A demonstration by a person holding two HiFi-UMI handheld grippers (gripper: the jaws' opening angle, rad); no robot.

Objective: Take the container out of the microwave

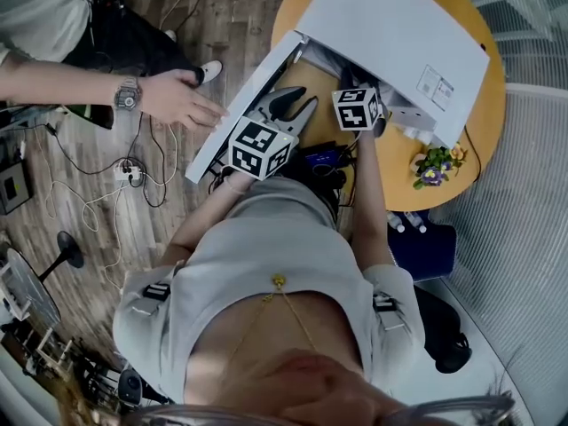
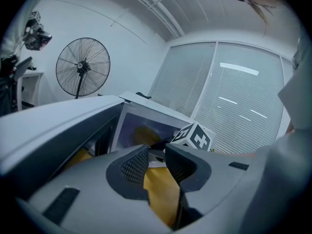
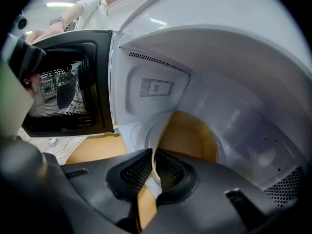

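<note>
The right gripper has its jaws clamped on the thin rim of the tan container, which sits inside the microwave, on the cavity floor. To do the pull well, I judge the grip should be firm on that wall. The container should be lifted just clear of the floor and drawn level toward the near opening, so it neither tilts nor catches the sill. The left gripper hovers just outside, jaws apart and empty, well placed to support the underside. Only the right gripper view shows the grip, because in the head view the microwave's top hides it. The head view does show plainly another person's hand on the edge of the open door, at the left, and the yellow bench.
</note>
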